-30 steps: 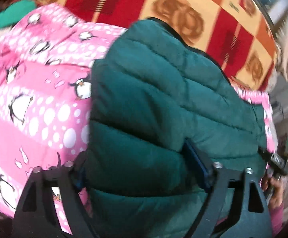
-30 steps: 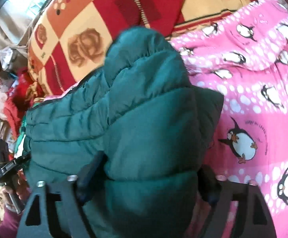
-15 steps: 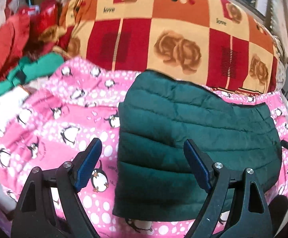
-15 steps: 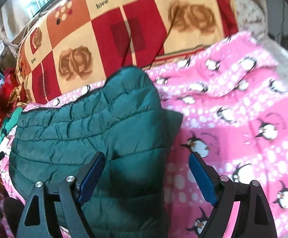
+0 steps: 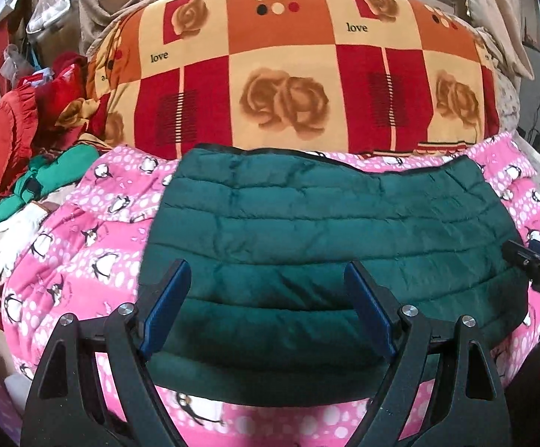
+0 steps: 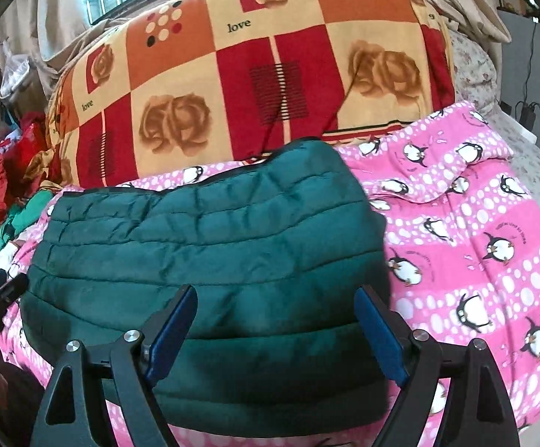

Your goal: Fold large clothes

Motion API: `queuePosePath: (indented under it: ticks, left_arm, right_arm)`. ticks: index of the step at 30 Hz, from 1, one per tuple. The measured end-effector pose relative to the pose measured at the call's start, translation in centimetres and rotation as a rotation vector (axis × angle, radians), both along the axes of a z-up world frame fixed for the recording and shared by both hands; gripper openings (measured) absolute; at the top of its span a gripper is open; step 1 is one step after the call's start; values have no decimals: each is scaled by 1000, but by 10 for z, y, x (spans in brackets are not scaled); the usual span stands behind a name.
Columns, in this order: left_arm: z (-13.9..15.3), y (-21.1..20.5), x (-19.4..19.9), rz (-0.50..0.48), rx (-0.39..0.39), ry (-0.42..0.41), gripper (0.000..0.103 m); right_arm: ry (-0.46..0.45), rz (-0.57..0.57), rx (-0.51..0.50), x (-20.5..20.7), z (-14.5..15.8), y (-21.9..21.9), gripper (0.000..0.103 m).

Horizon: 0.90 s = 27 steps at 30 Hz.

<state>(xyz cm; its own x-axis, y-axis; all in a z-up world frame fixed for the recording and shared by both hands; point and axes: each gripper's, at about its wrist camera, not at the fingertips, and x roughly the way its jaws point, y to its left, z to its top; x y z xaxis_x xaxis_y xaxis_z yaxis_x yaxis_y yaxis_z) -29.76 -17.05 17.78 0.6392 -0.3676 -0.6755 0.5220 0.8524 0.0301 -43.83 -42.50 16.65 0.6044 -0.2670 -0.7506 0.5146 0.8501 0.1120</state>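
Item: dark green quilted jacket (image 5: 329, 231) — folded into a broad, rounded-edged rectangle, lying flat on a pink penguin-print blanket (image 5: 83, 260) that covers the bed. Its far edge, trimmed in black, lies close to a large patchwork quilt (image 5: 288, 85) in red, orange and cream squares with roses and the word "love", heaped behind it.

Left gripper (image 5: 266, 309): above the jacket's near left part, fingers wide apart, blue pads bare, nothing between them.

Right gripper (image 6: 275, 326): above the jacket's near right part, fingers likewise spread wide and holding nothing; its tip also shows at the right edge of the left view.

Surroundings — a heap of red and green clothes (image 5: 28, 141) at the left of the bed; a window behind the quilt.
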Motion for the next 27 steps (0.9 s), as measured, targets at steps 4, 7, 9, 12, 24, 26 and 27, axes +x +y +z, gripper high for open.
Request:
queuePosePath:
  ticks: [4,7,9,12,24,26,27]
  left_arm:
    - [-7,-6,-5,18,6,-8,85]
    - [-10,-7,-7,30,10,-15,85]
    - [-11,-6,-7,37,5,-10,85]
    - [-12,-3,-6,53,5,-10,85]
    - [-14,3,-10,75,-5,-12,85]
    - [-15,4,-10,76,-9,-7,85]
    - [-15,4,-10,76,-10,-6,85]
  right_arm:
    - [16,4,-6,8,-5,18,84]
    - [20,18,-14,12,-7,29,84]
    - [18,23,-24,12,-8,35,84]
    - [16,26,-28,13,-9,42,84]
    - [32,33,-55,17,-12,54,84]
    - [37,33,-64,18,-12,56,84]
    - [39,33,-66,18,-13,56,84]
